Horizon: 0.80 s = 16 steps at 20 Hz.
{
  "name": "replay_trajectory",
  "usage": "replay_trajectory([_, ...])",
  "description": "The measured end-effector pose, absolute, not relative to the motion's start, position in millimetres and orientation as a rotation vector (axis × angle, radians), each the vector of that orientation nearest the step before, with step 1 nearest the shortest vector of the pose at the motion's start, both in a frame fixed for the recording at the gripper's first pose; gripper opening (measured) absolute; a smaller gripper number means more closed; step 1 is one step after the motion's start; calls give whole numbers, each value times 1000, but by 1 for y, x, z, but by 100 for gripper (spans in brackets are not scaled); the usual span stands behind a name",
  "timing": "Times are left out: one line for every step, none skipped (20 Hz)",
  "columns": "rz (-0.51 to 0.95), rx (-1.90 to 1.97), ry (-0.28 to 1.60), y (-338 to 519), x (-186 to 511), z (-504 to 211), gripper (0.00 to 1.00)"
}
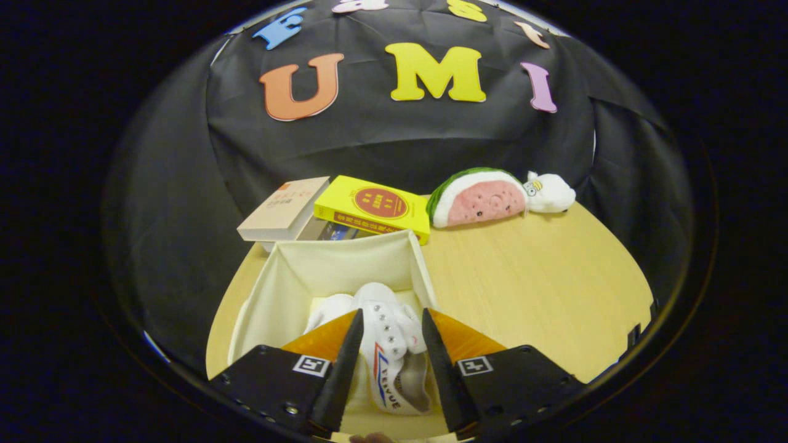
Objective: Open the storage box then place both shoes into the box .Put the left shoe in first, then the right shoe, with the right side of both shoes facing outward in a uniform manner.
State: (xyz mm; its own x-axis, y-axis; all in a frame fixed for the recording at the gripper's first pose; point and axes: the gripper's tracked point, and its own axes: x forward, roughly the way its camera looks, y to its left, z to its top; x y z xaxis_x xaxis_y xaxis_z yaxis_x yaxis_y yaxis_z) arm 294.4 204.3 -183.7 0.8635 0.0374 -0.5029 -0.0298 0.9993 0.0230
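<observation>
One white shoe (389,351) lies in the storage box (289,277) between the released gripper (390,321) fingers, untouched.

I see a soft cloth storage box (332,264), cream and matt. The shoe (388,351) inside looks like white canvas with shiny metal eyelets. My gripper (390,369) fingers are smooth black plastic (orange on the inner sides), spread either side of it. The table (542,295) is smooth pale wood.
</observation>
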Motion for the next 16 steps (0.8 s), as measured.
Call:
replay_trajectory([28,-14,490,199,292,-177,75])
replay_trajectory([11,-45,444,189,289,-171,82])
replay_trajectory([14,-53,400,187,285,-165,89])
replay_trajectory([31,-43,358,187,278,-159,96])
replay_trajectory([39,-35,319,182,272,-154,98])
replay_trajectory([42,-28,277,175,265,-145,98])
replay_trajectory([33,-22,226,165,257,-136,97])
replay_trajectory([18,-28,169,154,250,-127,97])
replay_trajectory([-15,-40,118,138,243,-122,97])
replay_trajectory([-47,-42,71,122,234,-118,97])
replay_trajectory([-64,-45,29,111,227,-115,97])
replay_trajectory([-68,-44,-14,102,218,-112,97])
replay_trajectory([-68,-48,-64,96,209,-107,97])
replay_trajectory([-77,-61,-123,86,200,-100,97])
replay_trajectory([-84,-75,-173,76,191,-95,97])
replay_trajectory([-87,-92,-213,70,177,-94,96])
